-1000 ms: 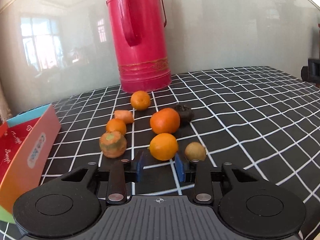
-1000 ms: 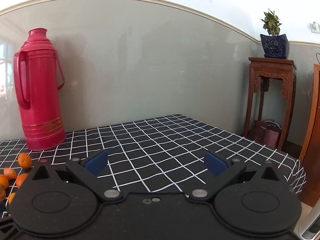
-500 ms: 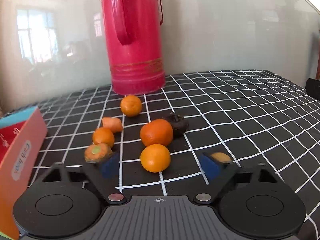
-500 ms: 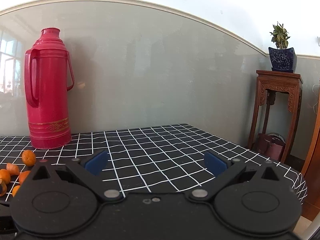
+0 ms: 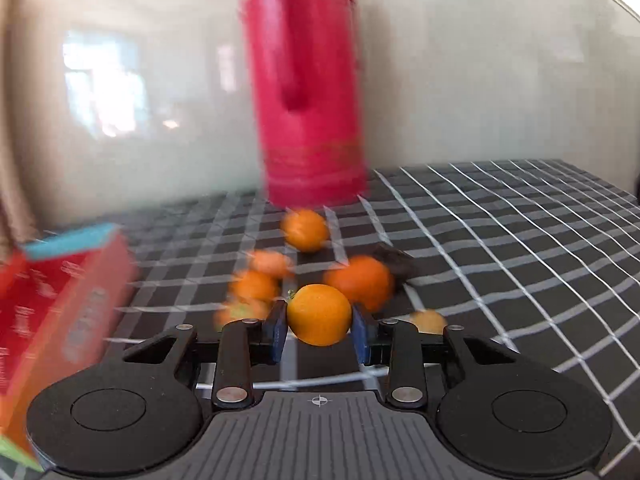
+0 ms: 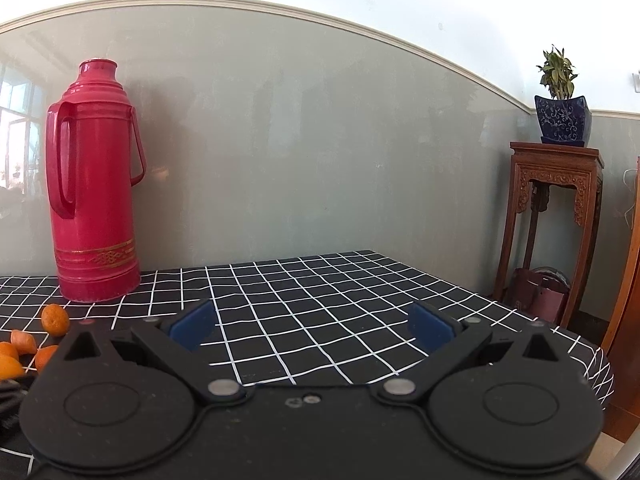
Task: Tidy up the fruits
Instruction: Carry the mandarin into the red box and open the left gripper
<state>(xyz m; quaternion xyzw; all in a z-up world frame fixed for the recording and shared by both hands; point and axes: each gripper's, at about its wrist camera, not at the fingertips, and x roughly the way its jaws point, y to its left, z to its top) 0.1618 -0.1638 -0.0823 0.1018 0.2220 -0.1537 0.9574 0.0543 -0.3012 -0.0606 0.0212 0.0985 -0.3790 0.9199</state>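
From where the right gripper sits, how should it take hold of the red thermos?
Grip the thermos by its side handle, coming level from the front. It stands upright, the body looks too wide for the open right gripper, and the handle loop faces forward and left.

A desk [image 6: 320, 300] covered in a black cloth with a white grid stands against a pale wall. A tall red flask [image 6: 94, 184] stands upright at the back. In front of it lie several orange fruits [image 5: 306, 230], loosely grouped, with one dark fruit [image 5: 394, 262] among them. A red box [image 5: 60, 308] with a blue edge sits at the left.
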